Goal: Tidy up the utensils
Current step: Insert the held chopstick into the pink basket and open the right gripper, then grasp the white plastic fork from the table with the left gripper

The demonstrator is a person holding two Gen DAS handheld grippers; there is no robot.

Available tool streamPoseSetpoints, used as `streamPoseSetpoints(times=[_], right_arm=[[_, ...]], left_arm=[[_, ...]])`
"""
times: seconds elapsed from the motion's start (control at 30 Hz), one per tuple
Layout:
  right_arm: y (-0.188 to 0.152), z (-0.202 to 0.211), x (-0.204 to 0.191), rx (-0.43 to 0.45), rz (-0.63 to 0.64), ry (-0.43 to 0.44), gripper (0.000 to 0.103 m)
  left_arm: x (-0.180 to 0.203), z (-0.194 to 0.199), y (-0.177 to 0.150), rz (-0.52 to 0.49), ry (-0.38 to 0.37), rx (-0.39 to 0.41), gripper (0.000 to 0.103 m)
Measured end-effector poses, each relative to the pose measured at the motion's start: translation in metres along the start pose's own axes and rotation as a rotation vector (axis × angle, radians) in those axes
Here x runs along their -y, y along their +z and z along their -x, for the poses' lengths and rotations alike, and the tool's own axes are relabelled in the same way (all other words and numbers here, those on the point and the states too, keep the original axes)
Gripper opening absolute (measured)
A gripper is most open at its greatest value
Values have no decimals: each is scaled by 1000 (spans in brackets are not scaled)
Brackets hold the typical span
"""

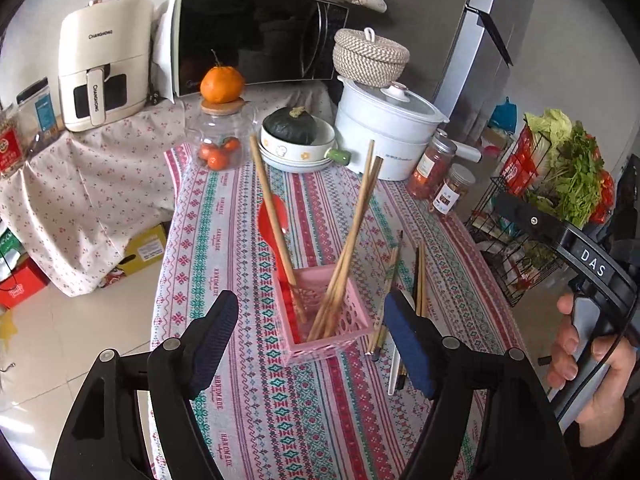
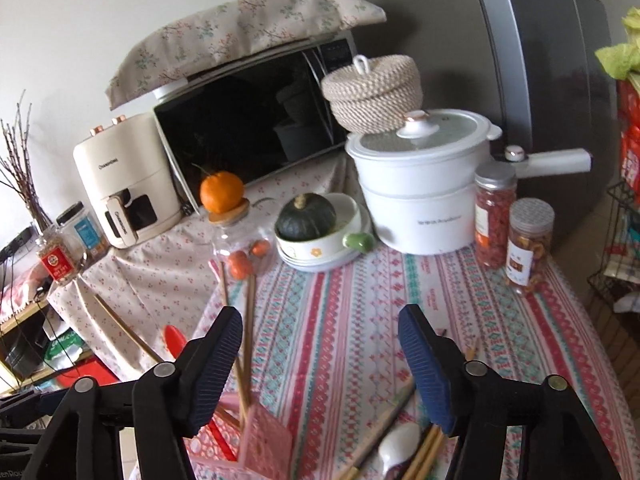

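Note:
A pink slotted basket (image 1: 326,312) stands on the patterned tablecloth (image 1: 248,400). It holds several wooden chopsticks (image 1: 356,240) and a red spoon (image 1: 274,220), all leaning upright. My left gripper (image 1: 312,298) is open just in front of the basket, with nothing gripped. Loose chopsticks (image 1: 420,276) and a white spoon (image 1: 394,376) lie on the cloth right of the basket, partly hidden by my right finger. In the right wrist view my right gripper (image 2: 320,312) is open and empty above the cloth. Below it are the basket (image 2: 260,436) at lower left and the white spoon (image 2: 400,448) with chopsticks (image 2: 428,452) at lower right.
At the table's far end stand a white pot (image 1: 384,128), a bowl with a dark squash (image 1: 296,140), a glass jar topped by an orange (image 1: 222,136) and two snack jars (image 1: 452,188). A microwave (image 1: 256,40) and air fryer (image 1: 104,64) are behind. A wire rack of greens (image 1: 560,184) is right.

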State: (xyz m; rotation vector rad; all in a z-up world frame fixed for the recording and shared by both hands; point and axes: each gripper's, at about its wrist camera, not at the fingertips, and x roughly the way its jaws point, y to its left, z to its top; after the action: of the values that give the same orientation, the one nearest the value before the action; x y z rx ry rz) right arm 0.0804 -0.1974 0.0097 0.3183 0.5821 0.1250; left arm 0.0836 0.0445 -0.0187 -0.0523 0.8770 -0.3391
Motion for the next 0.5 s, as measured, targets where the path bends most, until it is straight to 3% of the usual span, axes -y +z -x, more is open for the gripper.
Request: streamPoseSetpoints(times=[0.33, 0.5], right_arm=[[-22, -8, 79, -275, -64, -145, 79], [-34, -12, 117, -378, -110, -164, 80]], left_arm=[[71, -20, -13, -133, -37, -109, 79], [111, -44, -8, -199, -52, -171, 78]])
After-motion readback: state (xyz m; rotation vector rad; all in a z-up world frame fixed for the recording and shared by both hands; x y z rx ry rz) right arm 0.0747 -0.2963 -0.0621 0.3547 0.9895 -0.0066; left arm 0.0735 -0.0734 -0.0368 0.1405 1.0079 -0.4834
